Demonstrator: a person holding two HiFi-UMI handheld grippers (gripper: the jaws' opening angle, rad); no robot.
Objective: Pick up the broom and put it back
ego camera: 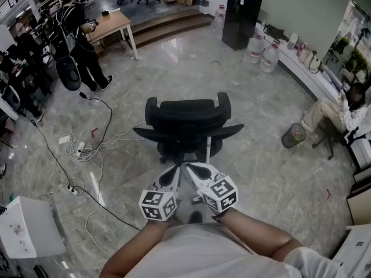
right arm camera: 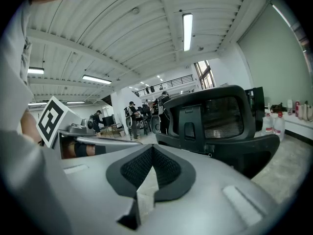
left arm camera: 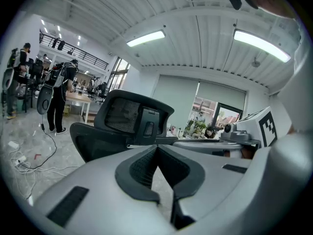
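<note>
Nearest: the wearer's shirt (ego camera: 191, 251) and both forearms fill the bottom edge of the head view, with the grippers held out side by side just ahead.
Floor (ego camera: 272, 178): grey marble-look tiles, with loose cables (ego camera: 87, 149) and a power strip at the left.
Office chair (ego camera: 188, 120): black with a mesh back, standing directly in front of both grippers.
Left gripper (left arm camera: 156, 151): jaws together, nothing between them.
Right gripper (right arm camera: 152, 148): jaws together too, and just as empty.
Broom: not plainly in view. A thin pale rod (ego camera: 208, 149) standing against the chair's right side may be its handle, but it is too slim to be sure.
Progress: neither gripper carries anything. That fits a broom waiting to be picked up as well as one already returned, and the pictures do not settle which.
Containers:
- A mesh bin (ego camera: 294, 135) stands well to the right with some pale litter inside.
- Large clear water jugs (ego camera: 269, 57) stand along the far wall. How full they are cannot be made out.
</note>
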